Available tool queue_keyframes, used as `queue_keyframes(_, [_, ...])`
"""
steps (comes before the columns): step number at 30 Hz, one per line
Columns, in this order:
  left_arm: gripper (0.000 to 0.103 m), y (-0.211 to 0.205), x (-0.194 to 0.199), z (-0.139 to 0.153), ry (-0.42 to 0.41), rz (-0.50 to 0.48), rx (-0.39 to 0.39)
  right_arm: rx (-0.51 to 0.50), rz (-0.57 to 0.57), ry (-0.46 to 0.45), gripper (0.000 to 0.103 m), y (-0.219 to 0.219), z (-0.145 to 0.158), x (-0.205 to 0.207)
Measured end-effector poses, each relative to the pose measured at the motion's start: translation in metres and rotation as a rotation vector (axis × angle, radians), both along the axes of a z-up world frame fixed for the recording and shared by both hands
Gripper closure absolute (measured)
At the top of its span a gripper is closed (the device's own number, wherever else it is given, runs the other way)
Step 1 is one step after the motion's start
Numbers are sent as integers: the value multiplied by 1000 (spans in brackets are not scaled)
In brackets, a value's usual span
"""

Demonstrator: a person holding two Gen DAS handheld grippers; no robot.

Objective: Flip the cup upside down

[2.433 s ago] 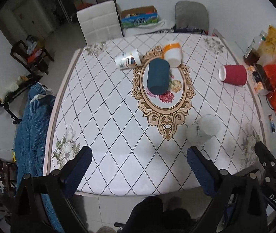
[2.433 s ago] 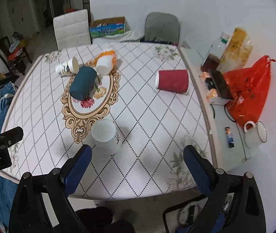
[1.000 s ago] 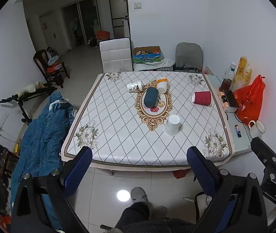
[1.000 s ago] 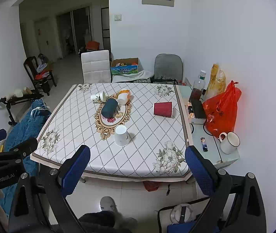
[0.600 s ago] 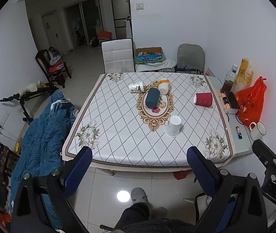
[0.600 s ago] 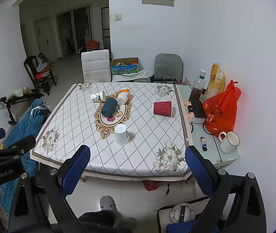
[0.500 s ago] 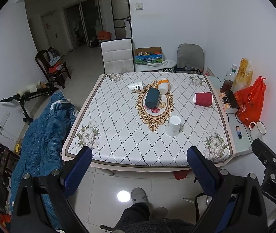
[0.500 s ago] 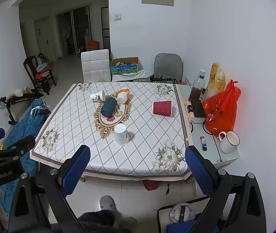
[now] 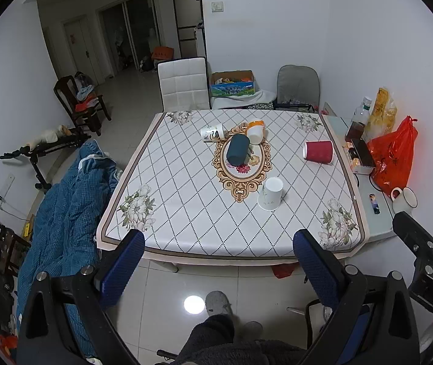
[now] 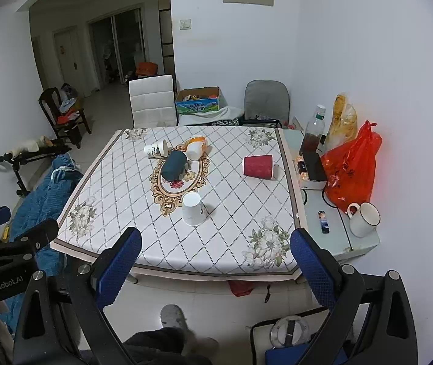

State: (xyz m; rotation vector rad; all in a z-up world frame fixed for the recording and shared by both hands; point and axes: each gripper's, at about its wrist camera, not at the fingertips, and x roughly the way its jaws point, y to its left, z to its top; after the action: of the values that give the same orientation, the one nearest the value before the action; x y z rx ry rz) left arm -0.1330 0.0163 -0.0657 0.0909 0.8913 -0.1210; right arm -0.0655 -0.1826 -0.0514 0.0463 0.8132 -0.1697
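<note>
Your left claw (image 9: 218,264) and right claw (image 10: 216,261) both hang short of the tabletop's (image 9: 186,213) near edge, fingers spread wide with nothing between them. The white cup (image 9: 270,194) stands upside down by the near tip of the oval medallion, towards the near right corner; the red cup (image 9: 318,151) lies sideways near the right edge.

tablecloth (image 9: 186,188): white, dotted dark diamond grid, brown border band, pale flowers at the corners
centre medallion (image 9: 242,164): gold-brown scrollwork oval, red and pink blooms inside
upturned paper cup (image 9: 270,194): white, faint print low on its side
lying cups: dark teal cup (image 9: 237,149); red cup (image 9: 318,151); white-and-orange cup (image 9: 256,132); white printed cup (image 9: 212,131)
gripper finger pads (image 10: 119,269): blue, dimpled, on black frames
plastic bag (image 10: 350,168): bright orange-red
mug (image 10: 364,219): white, dark rim
quilt (image 9: 67,213): blue, fine check
</note>
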Motion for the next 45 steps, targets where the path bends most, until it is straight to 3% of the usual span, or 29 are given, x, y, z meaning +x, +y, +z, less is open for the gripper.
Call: queue_keyframes(45, [3, 2, -1, -2, 2, -4, -3, 35, 0, 11, 3, 1, -10, 4])
